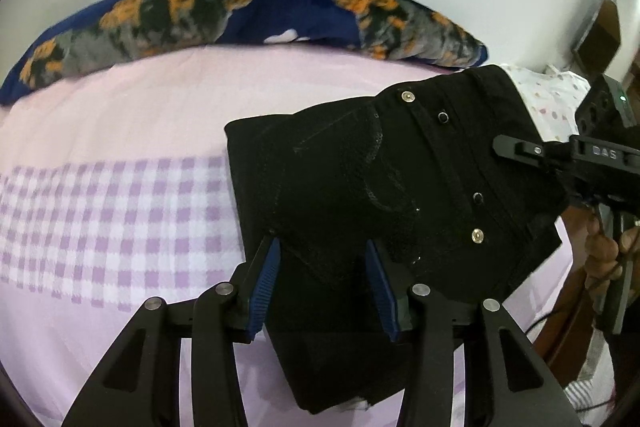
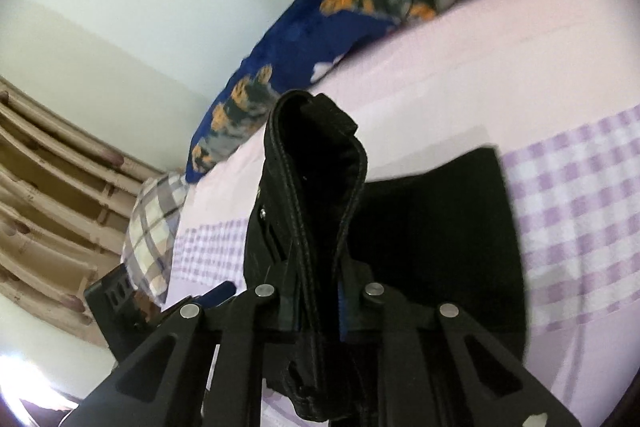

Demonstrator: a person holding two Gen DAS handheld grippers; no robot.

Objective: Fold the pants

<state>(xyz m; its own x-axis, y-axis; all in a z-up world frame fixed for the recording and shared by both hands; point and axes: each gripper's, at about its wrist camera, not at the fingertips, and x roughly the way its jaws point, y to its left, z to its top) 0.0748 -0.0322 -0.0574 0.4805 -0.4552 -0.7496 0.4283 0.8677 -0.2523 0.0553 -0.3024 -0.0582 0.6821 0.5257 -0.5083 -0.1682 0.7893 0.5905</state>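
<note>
Black pants (image 1: 400, 187), folded into a thick stack with metal snaps showing, are held over the pink bed sheet (image 1: 120, 99). My left gripper (image 1: 325, 267) has its blue pads on either side of the stack's near fold, and black cloth fills the gap between them. At the right edge my right gripper (image 1: 508, 147) holds the waistband, with a hand (image 1: 608, 247) behind it. In the right wrist view the waistband (image 2: 316, 167) stands up as a doubled loop, pinched in my right gripper (image 2: 320, 303). The rest of the pants (image 2: 440, 227) hangs lower, beyond it.
A blue blanket (image 1: 240, 15) with orange and grey patches lies rolled along the far side of the bed. A dotted pillow (image 1: 552, 95) and a plaid pillow (image 2: 154, 227) sit at the bed's ends. Brown slatted furniture (image 2: 48, 187) stands by the wall.
</note>
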